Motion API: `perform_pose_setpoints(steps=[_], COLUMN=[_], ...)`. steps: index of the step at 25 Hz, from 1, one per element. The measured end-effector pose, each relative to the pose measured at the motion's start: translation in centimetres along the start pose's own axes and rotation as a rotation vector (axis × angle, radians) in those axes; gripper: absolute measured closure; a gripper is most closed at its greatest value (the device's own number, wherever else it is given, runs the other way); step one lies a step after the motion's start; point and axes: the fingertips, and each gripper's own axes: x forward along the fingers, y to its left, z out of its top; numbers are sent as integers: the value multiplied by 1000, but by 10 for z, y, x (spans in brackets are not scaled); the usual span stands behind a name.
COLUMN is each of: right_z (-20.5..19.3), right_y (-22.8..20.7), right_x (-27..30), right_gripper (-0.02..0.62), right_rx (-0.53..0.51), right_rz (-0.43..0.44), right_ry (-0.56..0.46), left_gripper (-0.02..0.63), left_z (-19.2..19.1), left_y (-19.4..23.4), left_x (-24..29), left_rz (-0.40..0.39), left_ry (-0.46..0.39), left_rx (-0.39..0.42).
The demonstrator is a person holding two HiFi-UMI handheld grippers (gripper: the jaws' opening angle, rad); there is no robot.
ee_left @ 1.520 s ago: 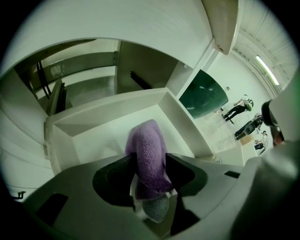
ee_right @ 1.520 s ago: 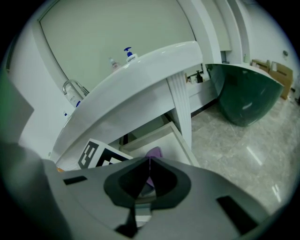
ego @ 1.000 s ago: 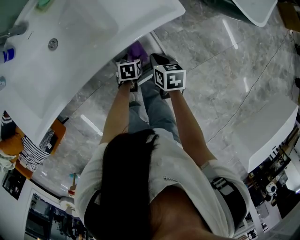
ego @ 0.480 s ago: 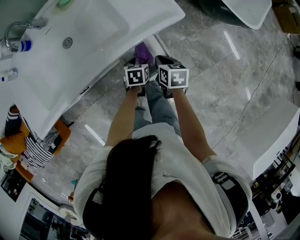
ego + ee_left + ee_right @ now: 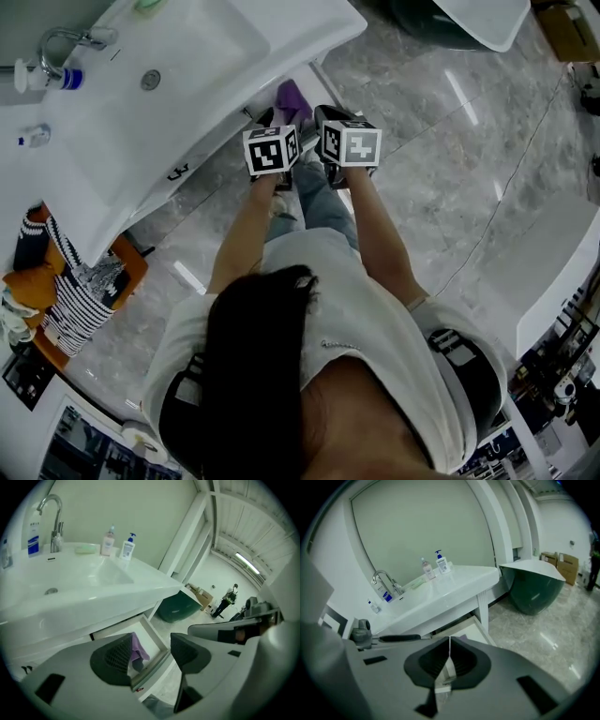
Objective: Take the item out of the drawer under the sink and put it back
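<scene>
While both grippers sit above the open drawer (image 5: 157,634) under the sink (image 5: 187,56), neither has anything in it.

Left gripper (image 5: 151,652): jaws wide apart and the gap is empty. Only the drawer and the floor (image 5: 450,169) show through it.

Right gripper (image 5: 449,660): jaws pressed together, nothing pinched.

The purple cloth (image 5: 139,649), which I take as the item, lies bunched inside the drawer. From both grippers it's at 12 o'clock in the head view. In the left gripper view it's at about 9 o'clock of the jaw gap, partly behind the left jaw. Neither gripper touches it; both are apart from it.

Status read:
- The drawer is pulled out, so the opening step is done.
- Cloth in the drawer with both grippers empty fits two points in the task: pick not started, or cloth already put back. I can't tell which from this.
- If the pick hasn't started, everything is left: reach in, close on the cloth, lift it out, return it.
- If the cloth is already back, only shutting the drawer might remain, and the task doesn't ask for that.
</scene>
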Motion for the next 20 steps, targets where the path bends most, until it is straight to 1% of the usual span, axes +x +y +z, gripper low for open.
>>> perform_pose_setpoints(steps=[3,7,10,13,15,20], right_z=[0,1,-2,-4,-6,-4], right_y=[10,21,29,33,36,41], right_x=[-8,-16,-21,-27,-30,-39], right_gripper=[580,580,580,580,580,580], right_rx=[-20,-17,-35,-43,-46,-62], right_rz=[2,0,6,3,2,-2], right_ry=[-10,-30,-32,-43,-46,-67], left_gripper=[355,407,477,551,578,601], left_z=[7,15,23,29,28,21], left_y=[-9,-12,-13,-11,-9,-6], left_x=[-19,-39,-56,-70,-76,-85], left_rz=[-21,-36,-28,-7,-2,9], left_ry=[-29,-79,-132,-169,-177,-173], left_rx=[32,12,5,23,19,13])
